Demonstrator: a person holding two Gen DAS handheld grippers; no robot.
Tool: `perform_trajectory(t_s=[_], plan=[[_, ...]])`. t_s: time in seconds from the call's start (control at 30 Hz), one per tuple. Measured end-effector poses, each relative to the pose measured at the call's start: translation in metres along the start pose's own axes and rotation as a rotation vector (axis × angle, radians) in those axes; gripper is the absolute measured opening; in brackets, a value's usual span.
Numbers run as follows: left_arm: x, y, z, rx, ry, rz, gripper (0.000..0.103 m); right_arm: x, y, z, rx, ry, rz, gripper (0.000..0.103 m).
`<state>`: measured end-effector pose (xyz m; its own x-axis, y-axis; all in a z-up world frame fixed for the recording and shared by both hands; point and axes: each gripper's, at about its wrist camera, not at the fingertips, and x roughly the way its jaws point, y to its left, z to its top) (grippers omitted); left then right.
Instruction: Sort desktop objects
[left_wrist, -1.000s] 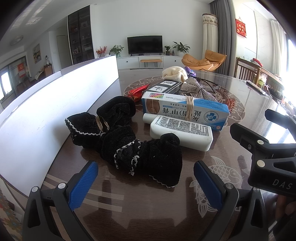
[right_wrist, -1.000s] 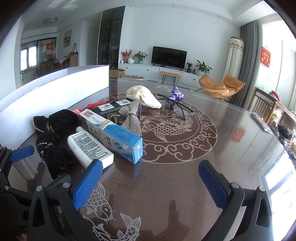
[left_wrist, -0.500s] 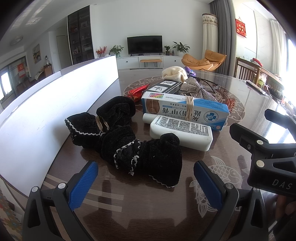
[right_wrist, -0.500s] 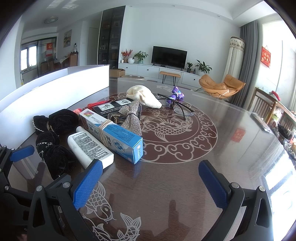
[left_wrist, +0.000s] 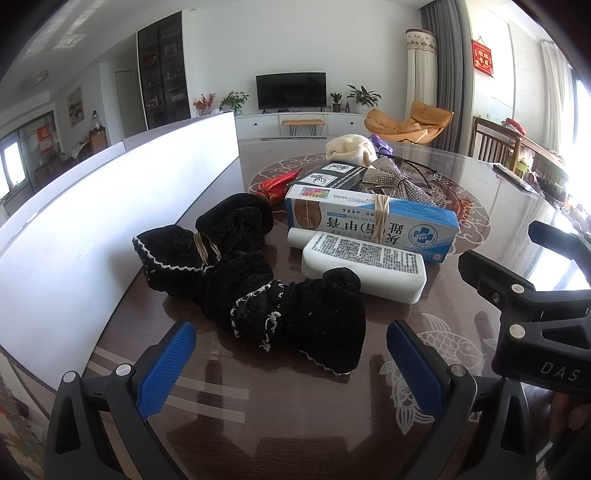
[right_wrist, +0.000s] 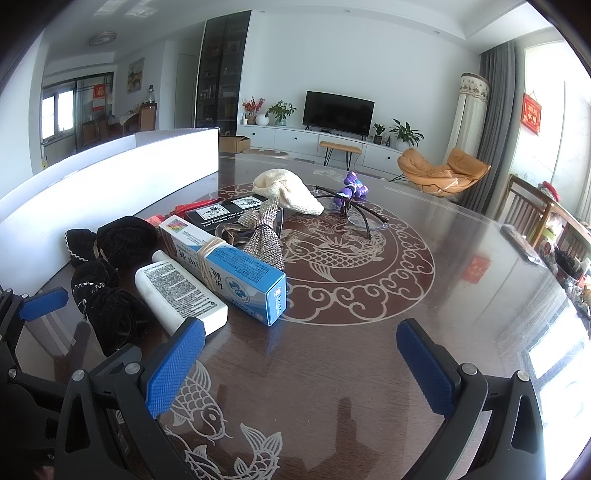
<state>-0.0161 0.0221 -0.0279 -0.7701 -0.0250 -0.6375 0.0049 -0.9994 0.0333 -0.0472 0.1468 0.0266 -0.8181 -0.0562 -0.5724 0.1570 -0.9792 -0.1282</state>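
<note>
A black velvet scrunchie bundle (left_wrist: 258, 284) lies on the dark table just ahead of my left gripper (left_wrist: 291, 354), which is open and empty. Behind it lie a white bottle (left_wrist: 364, 262) and a blue-and-white ointment box (left_wrist: 373, 225) bound with a rubber band. My right gripper (right_wrist: 301, 365) is open and empty, hovering over bare table right of the white bottle (right_wrist: 181, 291) and the box (right_wrist: 225, 266). Farther back lie a rhinestone bow (right_wrist: 264, 232), a black box (right_wrist: 225, 212), a cream knit hat (right_wrist: 286, 190), glasses (right_wrist: 360, 216) and a purple item (right_wrist: 352, 188).
A long white bin wall (left_wrist: 110, 206) runs along the table's left side. A red wrapper (left_wrist: 277, 184) lies by the black box. A red card (right_wrist: 478, 269) and a dark remote (right_wrist: 521, 243) lie at the table's right. The right gripper's body (left_wrist: 535, 310) shows at right in the left view.
</note>
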Motion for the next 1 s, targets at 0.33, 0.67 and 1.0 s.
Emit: perform_trajectory(t_s=[0.33, 0.67, 1.0], plan=[[-0.012, 0.007, 0.002, 0.004, -0.029, 0.001, 0.103, 0.006, 0.002, 0.0, 0.001, 0.025, 0.009, 0.103], [-0.025, 0.039, 0.006, -0.085, -0.061, -0.051, 0.103, 0.018, -0.025, 0.006, 0.147, 0.105, 0.011, 0.103], [-0.043, 0.044, 0.009, -0.096, -0.087, -0.14, 0.103, 0.04, -0.039, 0.008, 0.236, 0.208, -0.037, 0.103]])
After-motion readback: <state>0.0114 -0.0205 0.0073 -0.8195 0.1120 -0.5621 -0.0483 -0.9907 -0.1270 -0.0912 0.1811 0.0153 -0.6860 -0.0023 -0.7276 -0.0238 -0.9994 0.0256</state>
